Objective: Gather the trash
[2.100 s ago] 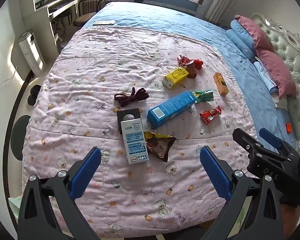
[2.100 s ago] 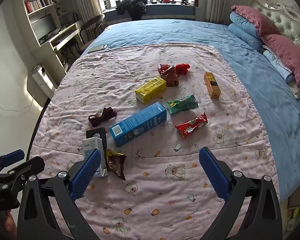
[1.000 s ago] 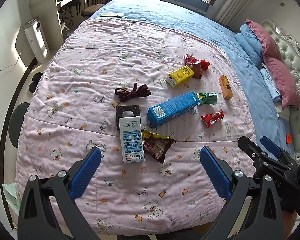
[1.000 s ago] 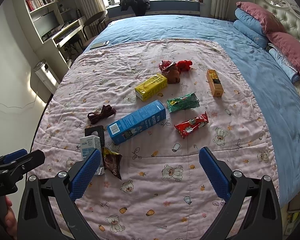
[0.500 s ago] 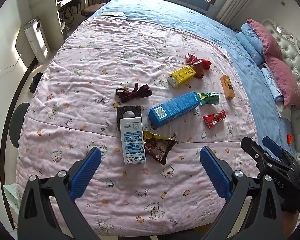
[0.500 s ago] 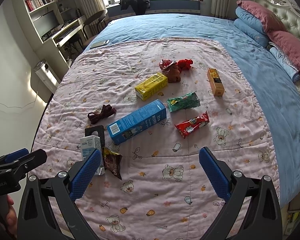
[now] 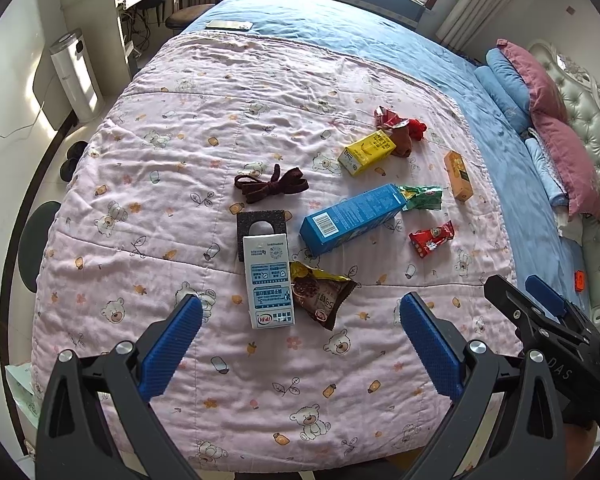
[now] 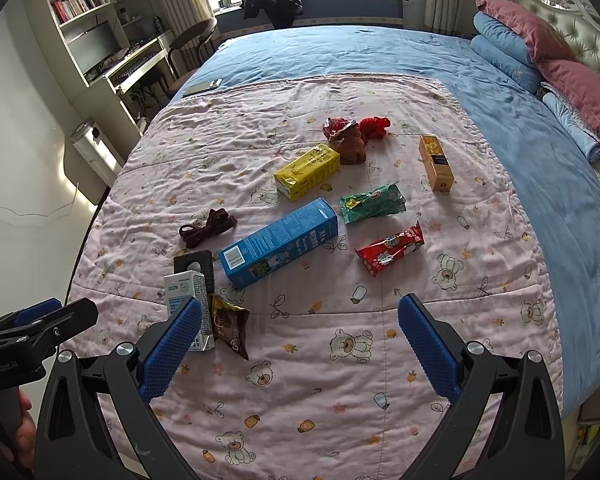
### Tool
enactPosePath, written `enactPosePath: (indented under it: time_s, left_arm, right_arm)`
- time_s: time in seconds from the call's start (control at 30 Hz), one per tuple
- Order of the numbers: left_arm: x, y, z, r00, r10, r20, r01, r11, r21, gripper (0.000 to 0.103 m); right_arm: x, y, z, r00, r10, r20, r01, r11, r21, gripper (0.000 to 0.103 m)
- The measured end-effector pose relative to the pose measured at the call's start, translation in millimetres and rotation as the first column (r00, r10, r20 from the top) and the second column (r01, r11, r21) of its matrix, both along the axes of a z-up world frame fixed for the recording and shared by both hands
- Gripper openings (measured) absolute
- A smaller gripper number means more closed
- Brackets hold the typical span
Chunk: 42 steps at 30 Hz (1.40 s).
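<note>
Both grippers, left gripper (image 7: 298, 328) and right gripper (image 8: 300, 326), hang with jaws spread wide, empty, touching nothing. Beyond the jaws: pink quilt (image 7: 188, 152) over the blue bed (image 8: 340, 52). Ahead between the left fingers lie the white carton (image 7: 269, 280) and brown wrapper (image 7: 322, 292); blue box (image 8: 278, 242) farther out.

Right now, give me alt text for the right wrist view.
Open right gripper above a pink quilt strewn with trash: a blue box, yellow carton, green wrapper and red wrapper. The left gripper shows at left.
</note>
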<state>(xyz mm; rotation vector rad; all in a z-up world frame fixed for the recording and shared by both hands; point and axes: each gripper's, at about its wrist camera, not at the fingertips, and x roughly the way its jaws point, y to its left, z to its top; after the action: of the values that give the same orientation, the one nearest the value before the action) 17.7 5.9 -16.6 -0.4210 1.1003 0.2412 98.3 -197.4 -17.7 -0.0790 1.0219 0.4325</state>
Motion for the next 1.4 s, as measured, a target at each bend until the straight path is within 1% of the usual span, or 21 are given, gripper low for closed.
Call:
enactPosePath:
  time_s: [0.67,1.0,1.4]
  left_arm:
    - [-2.4,-1.3,0.1,1.0,0.005,-0.001,-0.005,1.0,-0.002,0.099]
    - [-4.5,3.0,-4.4,1.0,0.015,-0.015,-0.016,1.0,-0.01,0.099]
    - [-2.8,4.1,-6.6,1.0,0.015,-0.013,-0.016,1.0,-0.014,0.099]
  right_arm:
    - [-1.7,0.4,0.2,1.0,0.0,-0.008,0.0,1.0,0.006,0.095]
    - [-0.6,1.2,-4.6,1.0,0.009,-0.029,-0.009,1.0,0.005,0.095]
    - [3.2,4.7,-5.5,0.999,0.014,-0.03,-0.014,1.0,0.004,0.095]
